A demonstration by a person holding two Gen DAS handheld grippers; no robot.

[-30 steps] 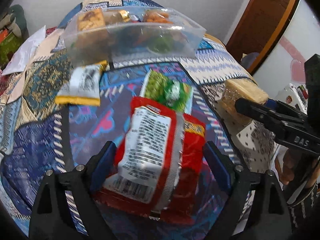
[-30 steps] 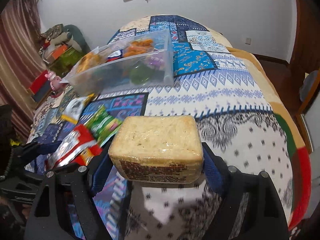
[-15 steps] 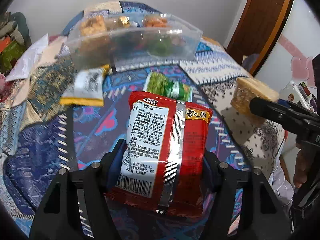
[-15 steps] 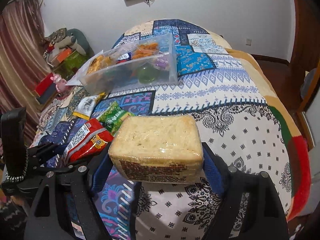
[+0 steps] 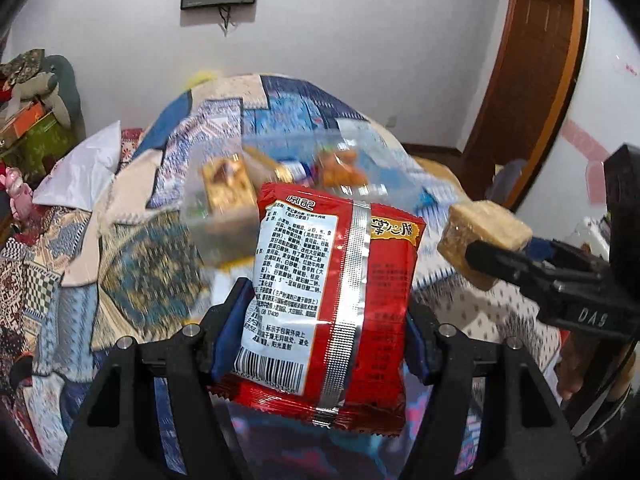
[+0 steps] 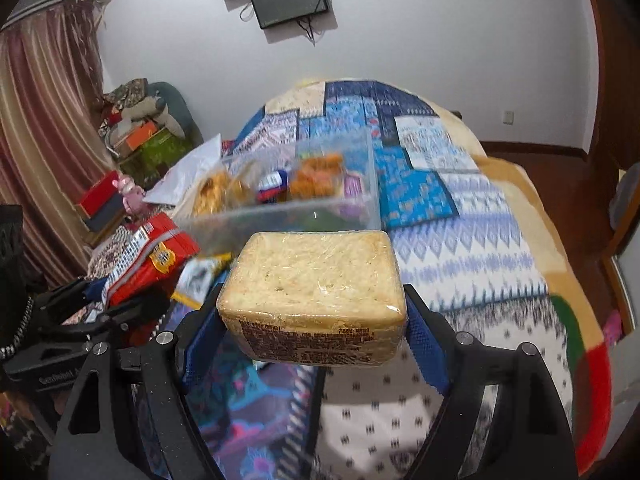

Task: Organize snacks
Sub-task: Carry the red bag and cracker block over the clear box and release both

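My left gripper [image 5: 318,338] is shut on a red snack packet [image 5: 332,280], held off the bed with its printed back toward the camera. My right gripper [image 6: 316,330] is shut on a plastic-wrapped block of pale yellow cake [image 6: 316,284]; the same cake [image 5: 484,236] and right gripper show at the right of the left wrist view. A clear plastic box [image 6: 288,200] with several snacks inside sits on the patterned bedspread [image 6: 460,232] beyond both grippers, and this clear box [image 5: 280,184] is partly hidden behind the red packet. The left gripper with the red packet [image 6: 152,252] shows at the left of the right wrist view.
A white and yellow packet [image 6: 196,280] lies on the bedspread between the grippers. A white bag [image 5: 80,172] rests at the bed's left side. Boxes and clutter [image 6: 140,140] stand by the curtain on the left. A wooden door frame [image 5: 532,72] is at the right.
The left gripper closed on the red packet and lifted it off the bedspread. Both grippers rose and tilted up, so the wall and the screen on it came into view.
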